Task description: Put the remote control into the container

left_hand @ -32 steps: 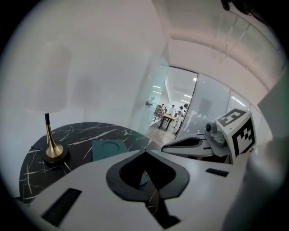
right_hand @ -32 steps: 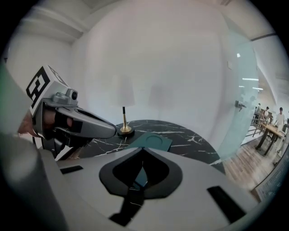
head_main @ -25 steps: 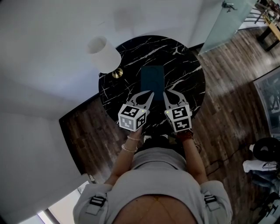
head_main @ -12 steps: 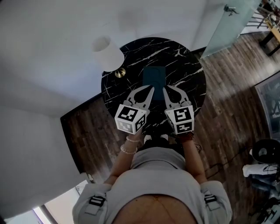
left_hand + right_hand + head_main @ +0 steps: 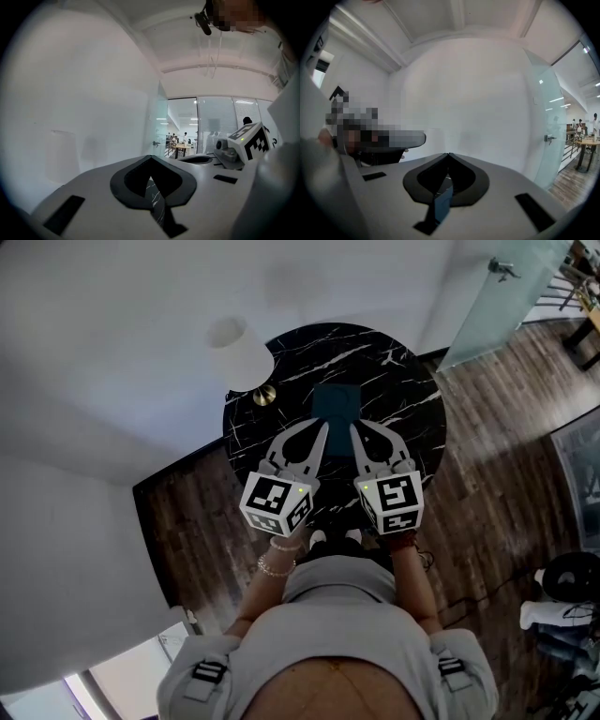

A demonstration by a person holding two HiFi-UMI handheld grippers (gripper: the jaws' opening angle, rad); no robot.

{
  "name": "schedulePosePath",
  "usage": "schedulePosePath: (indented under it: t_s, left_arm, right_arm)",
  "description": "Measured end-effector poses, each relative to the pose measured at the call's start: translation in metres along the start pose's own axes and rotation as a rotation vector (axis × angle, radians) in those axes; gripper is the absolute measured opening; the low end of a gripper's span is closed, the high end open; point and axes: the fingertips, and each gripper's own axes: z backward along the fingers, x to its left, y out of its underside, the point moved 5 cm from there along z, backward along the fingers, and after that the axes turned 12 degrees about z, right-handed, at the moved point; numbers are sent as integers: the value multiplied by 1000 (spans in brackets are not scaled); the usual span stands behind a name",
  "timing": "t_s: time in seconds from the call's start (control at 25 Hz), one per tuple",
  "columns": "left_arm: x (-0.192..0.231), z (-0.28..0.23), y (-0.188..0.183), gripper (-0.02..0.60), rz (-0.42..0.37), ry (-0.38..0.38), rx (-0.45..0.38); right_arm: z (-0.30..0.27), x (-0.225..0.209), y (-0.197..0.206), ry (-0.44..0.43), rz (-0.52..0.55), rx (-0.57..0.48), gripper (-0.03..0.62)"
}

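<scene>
The jaws of the left gripper (image 5: 149,158) are pressed together at their tips, and nothing is held between them; only a strip of the marble is seen through the gap behind the tips. The jaws of the right gripper (image 5: 448,154) are pressed together in the same way and are also empty, and a piece of something blue is seen below them. Both grippers are held side by side over the near half of the table (image 5: 398,395).

At the left edge of the table a lamp (image 5: 239,351) with a white shade and a brass foot is placed. In the middle, just beyond both gripper tips, a dark teal rectangular container (image 5: 335,404) is lying flat. The remote control cannot be made out; whether it lies in the container cannot be told.

The table is round, of black marble with white veins. It stands against a white wall (image 5: 112,352) on a dark wooden floor (image 5: 497,456), and a glass door (image 5: 497,306) is seen at the right.
</scene>
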Motion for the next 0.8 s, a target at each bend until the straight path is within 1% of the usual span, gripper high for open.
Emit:
schedulePosePath:
  t_s: [0.2,0.28,0.48,0.68,0.8]
  left_arm:
    - [-6,5,-10,2,38,10,-54]
    - [-8,7,-12,2,38,8,-63]
    - [-8,5,-12,2,20,-4,-62]
    - [-6,8,-9,2,39,-9,-67]
    - [-5,7,-9,2,38,-13,-63]
  right_arm:
    - [3,1,-9,-12,-10,-27,12]
    - [5,1,-11,-17,-17,-37,11]
    - [1,1,-13,-30,-22,-39,12]
    - [2,6,-13,-45,-16,-32,11]
    - [1,6,-13,-54,-18,-29,11]
